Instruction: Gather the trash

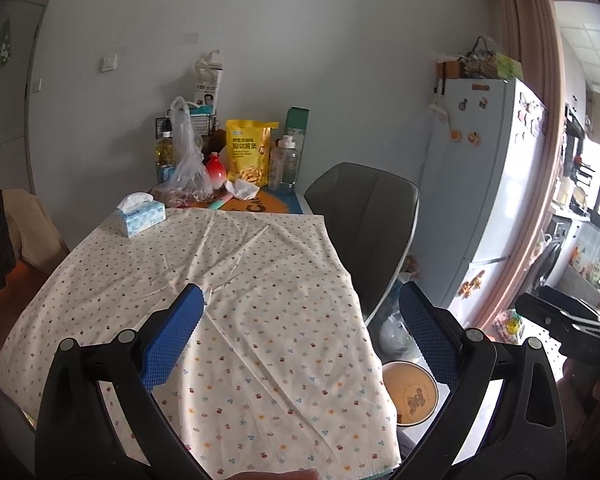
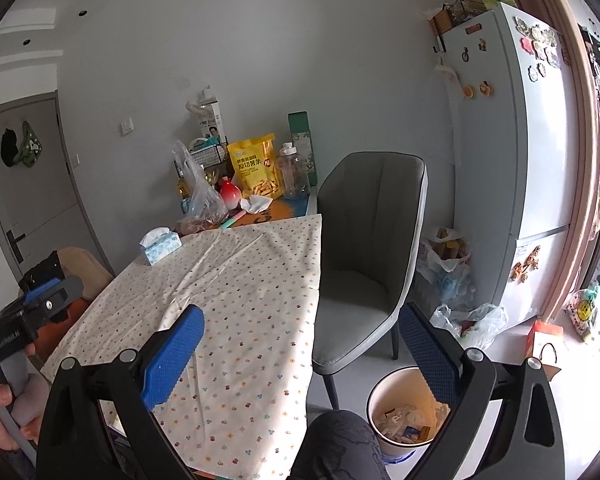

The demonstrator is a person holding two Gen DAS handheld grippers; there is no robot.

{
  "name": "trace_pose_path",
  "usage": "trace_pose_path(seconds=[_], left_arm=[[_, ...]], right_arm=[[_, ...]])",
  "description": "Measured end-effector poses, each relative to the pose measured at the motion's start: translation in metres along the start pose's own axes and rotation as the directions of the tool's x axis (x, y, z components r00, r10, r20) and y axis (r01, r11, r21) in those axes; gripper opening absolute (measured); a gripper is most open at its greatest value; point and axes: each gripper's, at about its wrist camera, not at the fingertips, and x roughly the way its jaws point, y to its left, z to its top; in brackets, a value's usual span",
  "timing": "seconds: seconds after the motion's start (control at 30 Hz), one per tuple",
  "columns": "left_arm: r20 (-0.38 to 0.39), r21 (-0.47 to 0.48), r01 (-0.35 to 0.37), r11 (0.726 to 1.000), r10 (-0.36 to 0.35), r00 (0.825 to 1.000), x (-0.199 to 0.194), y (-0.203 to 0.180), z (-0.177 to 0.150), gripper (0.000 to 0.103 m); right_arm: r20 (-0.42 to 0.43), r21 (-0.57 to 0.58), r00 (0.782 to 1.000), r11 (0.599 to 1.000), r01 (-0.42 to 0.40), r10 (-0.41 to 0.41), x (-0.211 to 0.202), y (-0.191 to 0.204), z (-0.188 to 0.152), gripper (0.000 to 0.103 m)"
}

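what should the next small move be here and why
Probably reach the left gripper forward toward the crumpled white tissue at the far end of the table. Both grippers' jaws stand open and empty, and the bin already holds scraps beside the chair.

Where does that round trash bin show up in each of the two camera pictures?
Left wrist view: trash bin at lower right, beside the tablecloth's hanging edge, partly behind the gripper finger.
Right wrist view: bin at bottom right, on the floor, scraps inside.
Shared landmark: grey chair.
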Motion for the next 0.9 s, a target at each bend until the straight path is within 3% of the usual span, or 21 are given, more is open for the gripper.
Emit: trace_pose_path(seconds=[0.9], left_arm=[[-0.014,-0.019,0.003,1.000,-0.003,1.000,0.0064,0.0004,-0.0076,0.097]], right_arm=[[-0.013,-0.017,1.000,1.000,-0.016,0.016,0.0102,0.0028,-0.0070,0.095]])
